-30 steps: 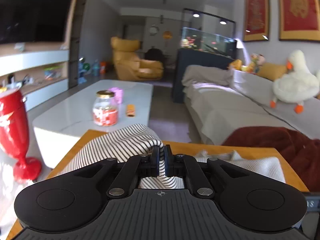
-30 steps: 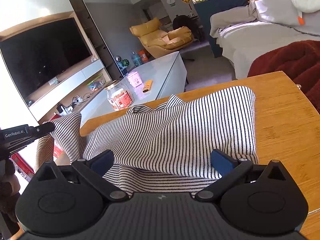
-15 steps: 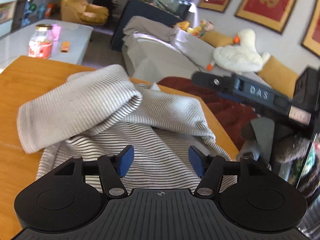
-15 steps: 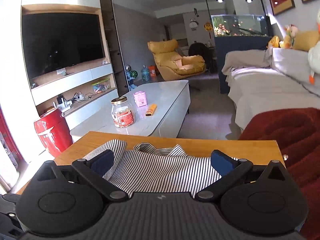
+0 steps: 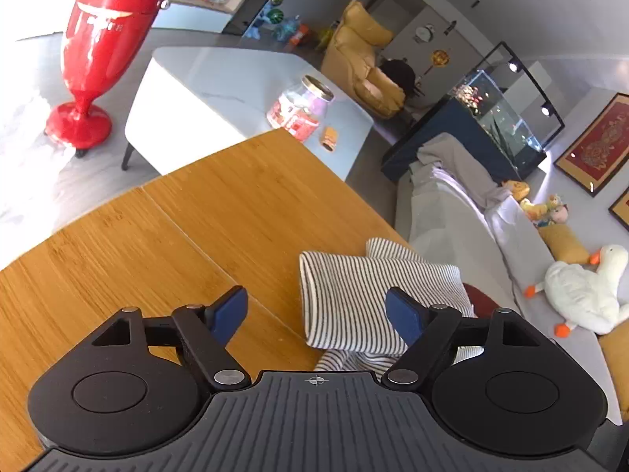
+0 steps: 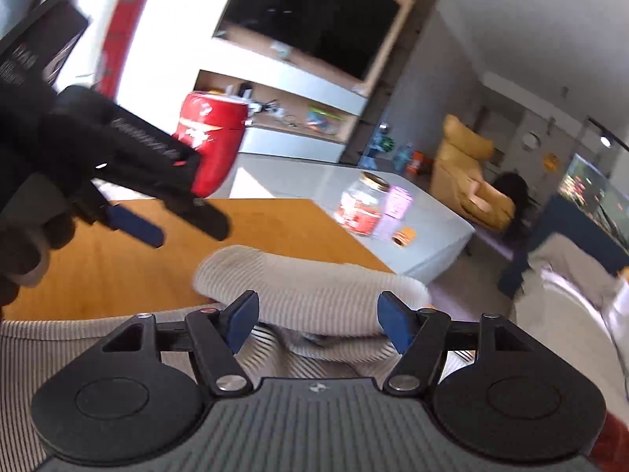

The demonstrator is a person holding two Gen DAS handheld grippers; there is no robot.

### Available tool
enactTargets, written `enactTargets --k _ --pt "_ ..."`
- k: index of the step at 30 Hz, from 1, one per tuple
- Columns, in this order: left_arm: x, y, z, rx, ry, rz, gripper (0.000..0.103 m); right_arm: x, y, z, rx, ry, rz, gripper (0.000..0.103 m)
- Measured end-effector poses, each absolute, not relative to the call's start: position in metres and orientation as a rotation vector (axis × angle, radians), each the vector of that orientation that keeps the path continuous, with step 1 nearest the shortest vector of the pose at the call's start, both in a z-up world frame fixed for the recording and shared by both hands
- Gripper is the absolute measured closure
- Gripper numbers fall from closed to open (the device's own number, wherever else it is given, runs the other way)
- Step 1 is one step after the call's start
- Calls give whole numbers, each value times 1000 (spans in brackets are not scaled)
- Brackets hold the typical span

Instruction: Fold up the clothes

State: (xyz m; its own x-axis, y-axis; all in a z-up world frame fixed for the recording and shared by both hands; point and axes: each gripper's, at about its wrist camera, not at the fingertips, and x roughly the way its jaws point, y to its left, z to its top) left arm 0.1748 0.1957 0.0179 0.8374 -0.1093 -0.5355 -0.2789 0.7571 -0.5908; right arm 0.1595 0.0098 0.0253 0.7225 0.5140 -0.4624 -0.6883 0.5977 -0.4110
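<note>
A black-and-white striped garment (image 5: 354,295) lies bunched at the right side of the wooden table (image 5: 177,236), with a folded sleeve on top. My left gripper (image 5: 316,310) hovers at the garment's left edge. Its jaws are opening and its pads touch nothing; bare wood lies under the left finger. In the right wrist view the striped garment (image 6: 314,287) shows as a rolled fold just ahead of my right gripper (image 6: 318,316). Its jaws are closing with the fold between them, and the pads are not pressing. The left gripper (image 6: 177,224) shows at upper left, held by a gloved hand (image 6: 23,196).
A red vase-shaped stand (image 5: 106,39) is on the floor at left. A white coffee table (image 5: 220,90) behind it carries a jar (image 5: 298,110). A grey sofa (image 5: 452,228) with a goose plush (image 5: 582,295) and a dark red blanket (image 5: 479,303) lies to the right.
The left gripper let go of the striped sleeve, opened wide and swung over the bare table. The right gripper rolled, moved over the folded cloth, and its jaws narrowed.
</note>
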Motion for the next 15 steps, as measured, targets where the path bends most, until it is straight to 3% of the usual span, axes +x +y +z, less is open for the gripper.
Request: enactTargets --k 6,7,8,10,11,15 --pt "164 211 37 -626 563 130 10 164 72 -4 -710 345 731 36" --pt "162 211 39 -601 563 135 9 167 76 -8 -722 347 718 43" --pt "160 211 42 -587 560 137 9 170 79 -11 -733 346 704 62" --pt "158 210 46 -559 554 142 8 175 79 -7 -709 329 660 87" --pt "157 210 48 -546 551 143 8 177 77 -4 -692 319 636 93" --pt "162 198 52 -499 553 118 7 195 47 34 -533 300 546 94"
